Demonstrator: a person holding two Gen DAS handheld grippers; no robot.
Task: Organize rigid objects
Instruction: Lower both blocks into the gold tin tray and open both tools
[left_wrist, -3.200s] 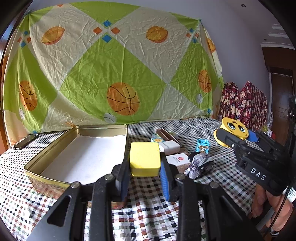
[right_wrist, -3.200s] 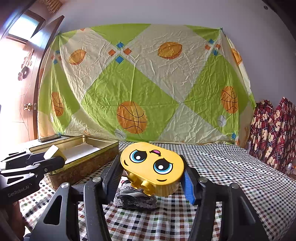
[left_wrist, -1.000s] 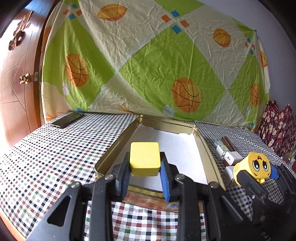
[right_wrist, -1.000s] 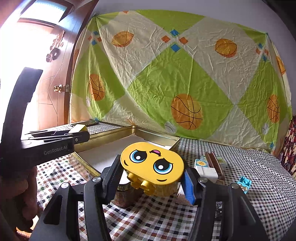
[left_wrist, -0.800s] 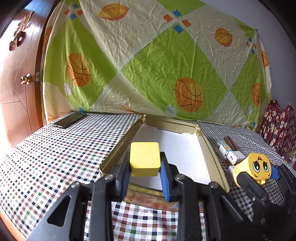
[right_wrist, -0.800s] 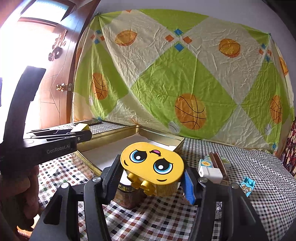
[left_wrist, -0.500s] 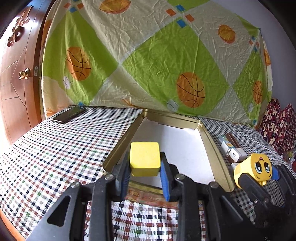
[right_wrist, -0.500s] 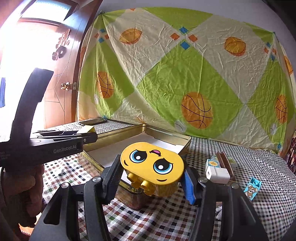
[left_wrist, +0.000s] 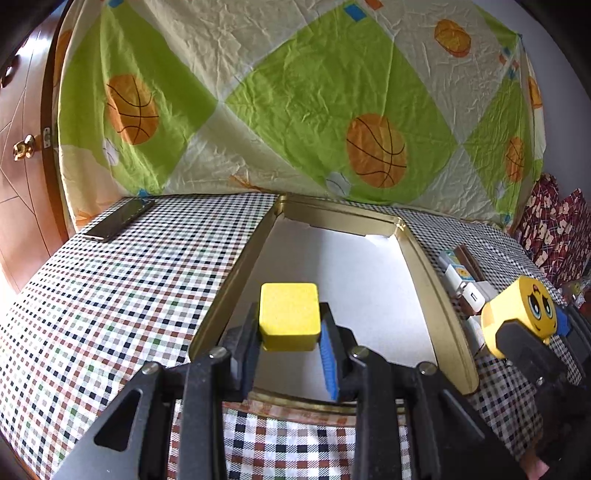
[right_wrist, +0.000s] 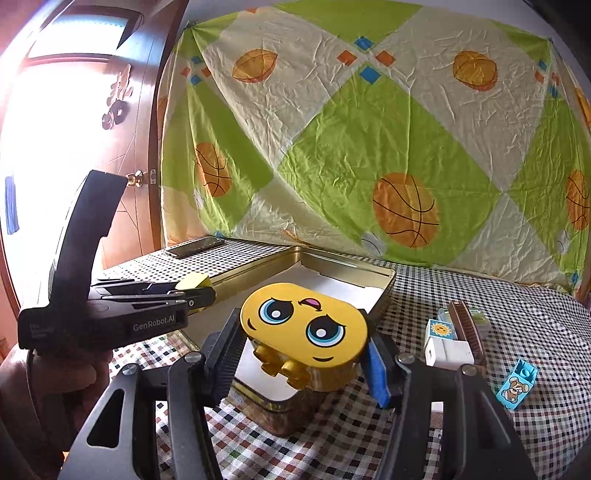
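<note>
Left gripper (left_wrist: 290, 345) — fingers clamped on a yellow rounded-square block (left_wrist: 289, 315), held over the near end of the shallow gold metal tin (left_wrist: 424, 266).
Right gripper (right_wrist: 303, 363) — fingers clamped on a yellow oval cartoon-face toy (right_wrist: 304, 334), above the tin's near right corner.
Tin: white floor bare, nothing stored yet.
Outstanding on the checked tabletop (left_wrist: 110, 280), right of the tin: white plug adapter (right_wrist: 448, 352), small sun-print cube (right_wrist: 437, 329), brown bar (right_wrist: 466, 328), blue bear-print brick (right_wrist: 517, 386).
</note>
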